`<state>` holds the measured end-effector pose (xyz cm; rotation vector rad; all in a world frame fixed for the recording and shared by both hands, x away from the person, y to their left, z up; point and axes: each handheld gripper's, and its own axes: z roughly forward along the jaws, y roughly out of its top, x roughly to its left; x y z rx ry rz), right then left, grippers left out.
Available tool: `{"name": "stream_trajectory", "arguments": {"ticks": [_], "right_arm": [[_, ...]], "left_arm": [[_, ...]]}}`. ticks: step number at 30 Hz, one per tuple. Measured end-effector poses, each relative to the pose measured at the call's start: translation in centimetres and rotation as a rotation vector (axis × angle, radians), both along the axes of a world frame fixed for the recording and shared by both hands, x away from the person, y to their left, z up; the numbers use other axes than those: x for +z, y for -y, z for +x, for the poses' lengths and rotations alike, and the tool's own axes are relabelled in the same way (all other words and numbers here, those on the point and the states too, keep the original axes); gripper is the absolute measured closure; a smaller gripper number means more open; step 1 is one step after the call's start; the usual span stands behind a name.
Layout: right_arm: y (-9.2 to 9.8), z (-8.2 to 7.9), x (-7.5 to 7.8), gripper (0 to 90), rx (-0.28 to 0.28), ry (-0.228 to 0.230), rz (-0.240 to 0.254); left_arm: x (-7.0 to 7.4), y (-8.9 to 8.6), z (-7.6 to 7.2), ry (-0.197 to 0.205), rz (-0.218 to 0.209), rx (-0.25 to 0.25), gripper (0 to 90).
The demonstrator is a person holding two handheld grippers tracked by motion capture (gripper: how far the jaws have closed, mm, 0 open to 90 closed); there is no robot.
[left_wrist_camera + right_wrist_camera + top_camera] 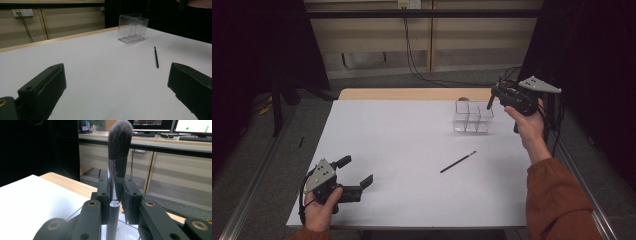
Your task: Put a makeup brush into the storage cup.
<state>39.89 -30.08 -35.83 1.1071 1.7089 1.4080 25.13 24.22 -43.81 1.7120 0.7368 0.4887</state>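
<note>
Black-handled makeup brush (117, 170) stands upright, bristles up, clamped in your right gripper (117, 202) above one clear organizer (472, 116); your left gripper (355, 172) gapes empty (one pencil (458, 162) lies diagonally on the surface (392, 145)).

hand-held gripper (116, 87) jaws spread wide over white table (100, 65); thin black stick (156, 57) near clear organizer (132, 28).

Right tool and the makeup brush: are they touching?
Touching. The right gripper view shows the right tool closed on the makeup brush, both jaws pressed against its dark handle, bristles pointing up.
</note>
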Motion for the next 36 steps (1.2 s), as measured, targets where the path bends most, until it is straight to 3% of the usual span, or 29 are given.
{"name": "stream_trajectory", "arguments": {"ticks": [26,36], "right_arm": [[-0.4,1.0,-2.3,78.2,0.005,-0.049,-0.021],[-0.3,1.1,-3.3,78.2,0.002,-0.066,-0.023]], "left_arm": [[0.0,-0.1,0.0,-0.001,-0.012,0.002,1.9],[-0.1,0.0,0.0,-0.008,0.005,-0.006,1.9]]}}
